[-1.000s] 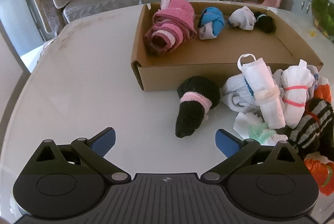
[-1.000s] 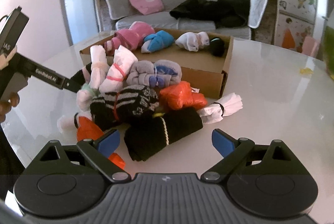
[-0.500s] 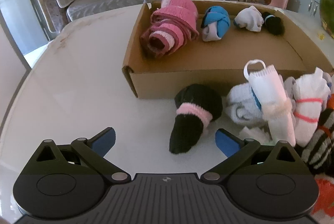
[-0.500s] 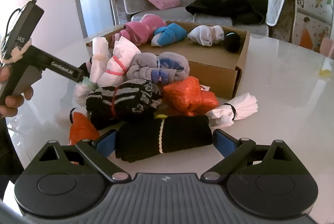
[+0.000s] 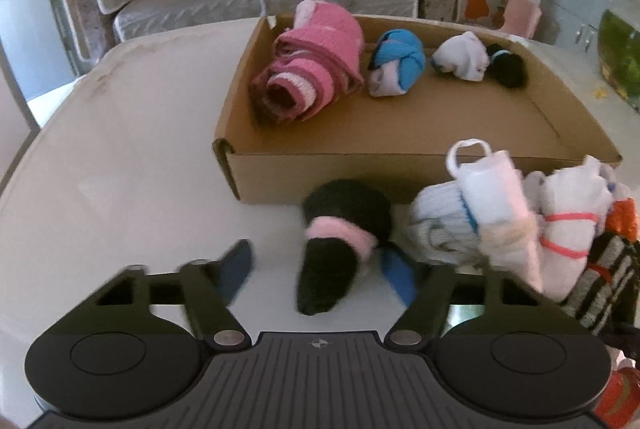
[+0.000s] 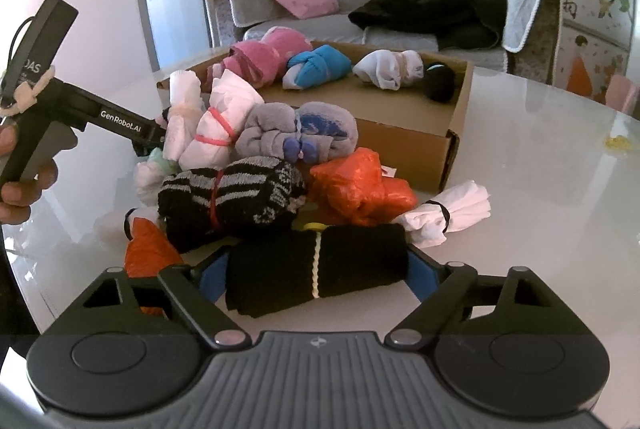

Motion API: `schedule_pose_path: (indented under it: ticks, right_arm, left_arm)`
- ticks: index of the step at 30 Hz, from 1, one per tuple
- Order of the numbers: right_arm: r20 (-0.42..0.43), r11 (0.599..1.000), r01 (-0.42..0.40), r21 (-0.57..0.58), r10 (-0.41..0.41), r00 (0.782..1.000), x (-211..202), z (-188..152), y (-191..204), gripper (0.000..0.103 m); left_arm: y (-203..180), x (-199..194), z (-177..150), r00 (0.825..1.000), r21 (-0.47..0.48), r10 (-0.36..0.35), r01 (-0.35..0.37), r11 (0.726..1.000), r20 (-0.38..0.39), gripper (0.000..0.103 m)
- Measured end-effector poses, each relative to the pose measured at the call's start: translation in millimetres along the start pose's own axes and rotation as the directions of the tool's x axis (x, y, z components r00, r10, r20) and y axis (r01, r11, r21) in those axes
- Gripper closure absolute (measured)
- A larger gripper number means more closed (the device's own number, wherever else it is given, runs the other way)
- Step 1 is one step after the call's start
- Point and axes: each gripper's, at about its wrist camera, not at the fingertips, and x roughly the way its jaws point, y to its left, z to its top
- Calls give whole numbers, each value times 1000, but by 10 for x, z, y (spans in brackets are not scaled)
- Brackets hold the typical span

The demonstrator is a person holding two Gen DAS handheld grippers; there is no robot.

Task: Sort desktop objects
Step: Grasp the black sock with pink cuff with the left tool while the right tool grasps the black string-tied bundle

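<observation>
So both my claws are going for sock bundles at once. The landmark here is the cardboard box point(image 5: 400, 173) sitting on the white worktop point(image 5: 120, 157).

My left claw point(image 5: 316, 275) is closing around the black sock roll with the pink band point(image 5: 340, 241), which lies on the worktop right against the box's near wall. The roll sits between the blue pads point(image 5: 236, 269), but there's a visible gap on the left one, so nothing is squeezed yet.

My right claw point(image 6: 316, 269) is closing too, with the black roll tied with a cream string point(image 6: 316, 265) lying crosswise between its blue fingers. Both pads look right at the ends of the roll; I can't tell if they're actually pressing. That roll is the nearest item of the pile in front of the box.

Just behind it sit a black-and-grey striped bundle point(image 6: 232, 193) and an orange one point(image 6: 356, 189), closer to the box wall.

Inside the box, along its far wall: a pink roll point(image 5: 312, 77), a blue knot point(image 5: 396, 63), a white ball point(image 5: 460, 57) and a small black one point(image 5: 508, 67).
</observation>
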Motion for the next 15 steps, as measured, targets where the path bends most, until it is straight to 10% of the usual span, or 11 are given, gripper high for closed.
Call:
schedule_pose_path:
  ticks: [3,15]
  right_arm:
    - [6,1000,-1,13,1,1000,-18,-10,-13,20]
    - [25,997,-3,73,2,1000,-76,-14,-73,22]
  left_arm:
    - [-51,-37,12,1000,27,-22,22,999,-3,68]
    - [-19,-175,-50,998,12,-58,58,998,2,68]
